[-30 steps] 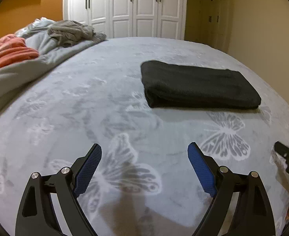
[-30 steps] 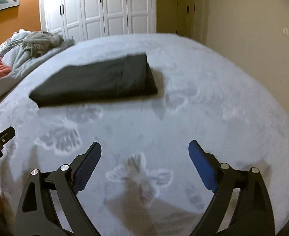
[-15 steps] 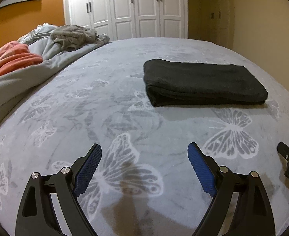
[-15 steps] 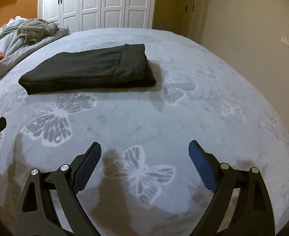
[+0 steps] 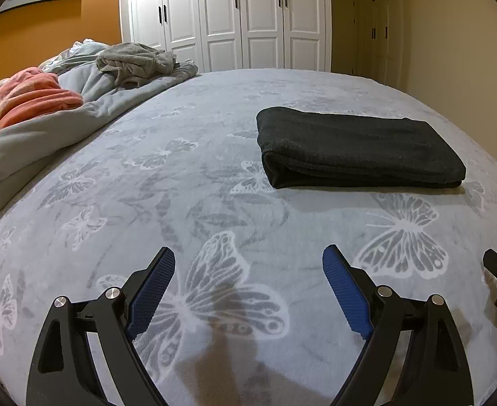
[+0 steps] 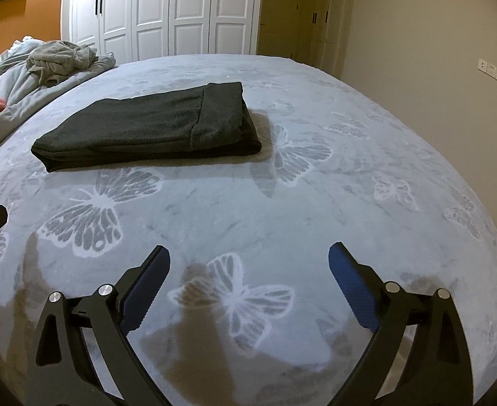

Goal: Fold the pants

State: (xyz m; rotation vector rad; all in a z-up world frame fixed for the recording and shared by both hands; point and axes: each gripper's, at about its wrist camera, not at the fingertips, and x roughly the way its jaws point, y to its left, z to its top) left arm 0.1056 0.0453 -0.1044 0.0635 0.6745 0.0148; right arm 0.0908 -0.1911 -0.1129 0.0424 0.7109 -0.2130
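Rumpled grey duvet [image 5: 28, 142] banks the 10 o'clock edge. Left gripper [image 5: 248, 291]: jaws spread, empty, over bare butterfly-print grey blanket [image 5: 181, 203]. Folded dark charcoal knit pants [image 5: 356, 149] lie flat at 1 o'clock. Right gripper [image 6: 248, 284]: spread, empty; open blanket runs to the 3 o'clock edge.

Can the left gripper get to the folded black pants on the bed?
Probably yes: the left gripper is open and empty, and only bare butterfly-print grey blanket lies between it and the folded black pants.
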